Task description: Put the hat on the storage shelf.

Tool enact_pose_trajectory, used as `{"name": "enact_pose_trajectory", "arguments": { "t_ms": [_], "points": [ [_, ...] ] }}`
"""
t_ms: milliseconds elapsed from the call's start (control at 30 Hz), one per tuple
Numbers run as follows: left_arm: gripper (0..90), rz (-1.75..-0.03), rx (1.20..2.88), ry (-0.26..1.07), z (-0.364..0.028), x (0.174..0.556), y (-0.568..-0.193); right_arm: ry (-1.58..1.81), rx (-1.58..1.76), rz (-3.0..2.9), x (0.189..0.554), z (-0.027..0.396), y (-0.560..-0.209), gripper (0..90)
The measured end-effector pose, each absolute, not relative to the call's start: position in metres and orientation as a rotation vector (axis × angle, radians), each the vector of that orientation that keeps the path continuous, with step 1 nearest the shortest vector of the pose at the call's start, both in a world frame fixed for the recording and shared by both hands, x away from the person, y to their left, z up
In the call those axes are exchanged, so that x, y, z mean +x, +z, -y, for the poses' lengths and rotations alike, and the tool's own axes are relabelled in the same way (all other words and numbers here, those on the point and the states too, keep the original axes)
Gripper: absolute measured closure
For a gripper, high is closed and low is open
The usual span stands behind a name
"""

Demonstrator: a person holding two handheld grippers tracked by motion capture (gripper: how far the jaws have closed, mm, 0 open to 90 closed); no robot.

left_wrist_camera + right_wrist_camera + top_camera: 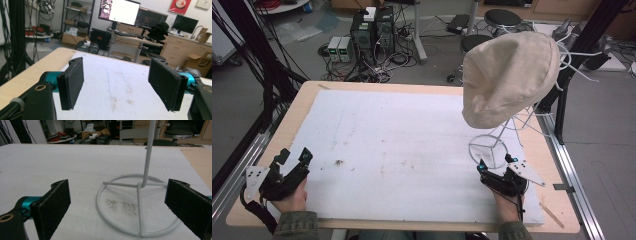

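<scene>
The right gripper [117, 207], jaws wide apart and holding nothing, sits just in front of the white wire stand's round base [117, 226] (likely ready to steady it), whose top wears a floppy cream cloth hat [507, 75], while the left gripper [292, 162] waits released, far left of the stand.

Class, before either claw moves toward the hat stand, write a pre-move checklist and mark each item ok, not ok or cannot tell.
1. Right claw open, nothing between its pads: ok.
2. Left claw open and holding nothing: ok.
3. Hat stand upright, ring base flat on the white mat: ok.
4. Beige hat seated on the stand: ok.
5. Right claw faces the stand's base: ok.
6. Stand steady under a pull: cannot tell.
</scene>
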State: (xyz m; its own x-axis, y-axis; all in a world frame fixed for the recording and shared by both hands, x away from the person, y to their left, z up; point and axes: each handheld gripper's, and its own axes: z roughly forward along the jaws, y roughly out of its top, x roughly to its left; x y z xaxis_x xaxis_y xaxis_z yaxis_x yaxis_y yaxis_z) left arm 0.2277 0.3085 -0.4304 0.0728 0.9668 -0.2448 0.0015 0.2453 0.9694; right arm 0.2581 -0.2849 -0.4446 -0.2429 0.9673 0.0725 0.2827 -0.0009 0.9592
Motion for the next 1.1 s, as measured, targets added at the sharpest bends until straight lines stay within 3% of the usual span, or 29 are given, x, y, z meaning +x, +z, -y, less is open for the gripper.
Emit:
{"name": "enact_pose_trajectory", "arguments": {
  "t_ms": [400, 1100],
  "points": [
    [29.7, -1.262, 1.027, 0.892, -0.3092, 0.2286, -0.4318, 1.279, 1.313, -1.6, 0.2585, 0.2849, -0.4449, 5.6],
    [29.7, -1.286, 0.994, 0.871, -0.3165, 0.2244, -0.4333, 1.295, 1.323, -1.614, 0.2616, 0.2819, -0.4454, 5.6]
  ]
}}
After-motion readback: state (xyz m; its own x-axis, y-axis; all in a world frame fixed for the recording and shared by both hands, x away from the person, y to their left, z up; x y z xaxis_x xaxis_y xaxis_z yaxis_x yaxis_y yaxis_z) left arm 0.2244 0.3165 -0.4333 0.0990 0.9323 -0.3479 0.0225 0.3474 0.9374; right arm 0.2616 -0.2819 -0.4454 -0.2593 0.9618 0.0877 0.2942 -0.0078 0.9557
